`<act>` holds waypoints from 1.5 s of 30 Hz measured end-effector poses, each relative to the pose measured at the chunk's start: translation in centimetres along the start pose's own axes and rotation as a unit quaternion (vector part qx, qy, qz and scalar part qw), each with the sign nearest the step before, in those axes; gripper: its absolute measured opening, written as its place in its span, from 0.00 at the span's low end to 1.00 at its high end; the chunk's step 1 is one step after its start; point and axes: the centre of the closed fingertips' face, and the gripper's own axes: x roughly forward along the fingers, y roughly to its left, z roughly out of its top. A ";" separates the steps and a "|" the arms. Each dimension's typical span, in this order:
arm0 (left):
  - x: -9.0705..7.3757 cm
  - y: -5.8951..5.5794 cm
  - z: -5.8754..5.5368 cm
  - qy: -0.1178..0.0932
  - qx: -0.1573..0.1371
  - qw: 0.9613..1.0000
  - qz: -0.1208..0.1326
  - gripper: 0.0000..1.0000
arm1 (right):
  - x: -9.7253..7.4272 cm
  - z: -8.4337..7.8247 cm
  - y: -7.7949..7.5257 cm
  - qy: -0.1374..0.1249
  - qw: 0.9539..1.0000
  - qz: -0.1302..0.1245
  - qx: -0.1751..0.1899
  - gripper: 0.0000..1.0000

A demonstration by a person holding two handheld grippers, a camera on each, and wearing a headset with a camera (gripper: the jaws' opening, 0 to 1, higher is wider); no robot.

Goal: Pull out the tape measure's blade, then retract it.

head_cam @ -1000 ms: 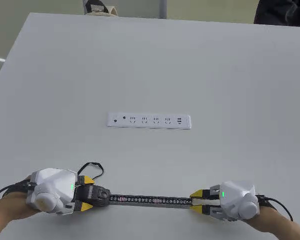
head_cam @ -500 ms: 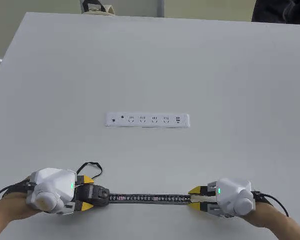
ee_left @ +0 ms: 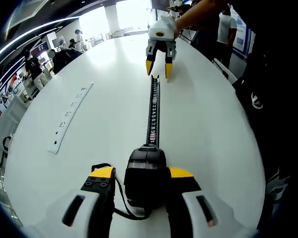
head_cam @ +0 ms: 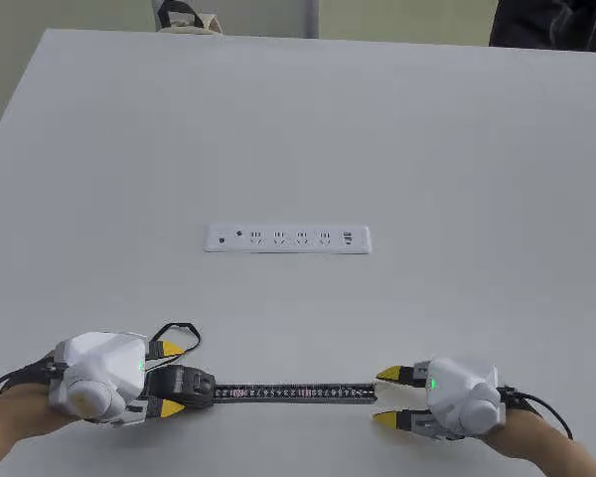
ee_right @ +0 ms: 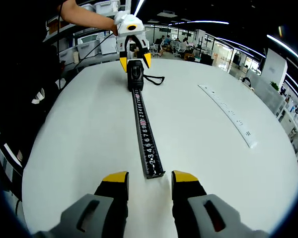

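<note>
On a pale worktop (head_cam: 377,129), the left tongs (head_cam: 174,378) are clamped around the black tape measure case (head_cam: 191,386) at the near left. Its blade (head_cam: 293,392) lies flat and drawn out, long axis running straight rightward to the right tongs (head_cam: 385,397). Those jaws stand apart, gripping nothing, with the blade's tip at the mouth of the gap. A white power strip (head_cam: 286,238) lies beyond, well apart.

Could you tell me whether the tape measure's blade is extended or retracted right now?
Extended: the blade runs along the table from the case toward the open right gripper.
</note>
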 end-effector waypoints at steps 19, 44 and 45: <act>-4.3 -3.4 -0.3 -0.056 -0.151 0.985 0.065 0.70 | -4.4 2.7 2.4 -0.046 0.982 -0.104 0.149 0.76; -10.3 -10.2 -0.8 -0.087 -0.253 0.941 0.206 0.96 | -10.3 4.4 9.1 -0.082 0.945 -0.219 0.229 0.91; -10.4 -10.3 -0.7 -0.088 -0.255 0.940 0.208 0.97 | -10.4 4.4 9.2 -0.083 0.944 -0.220 0.231 0.91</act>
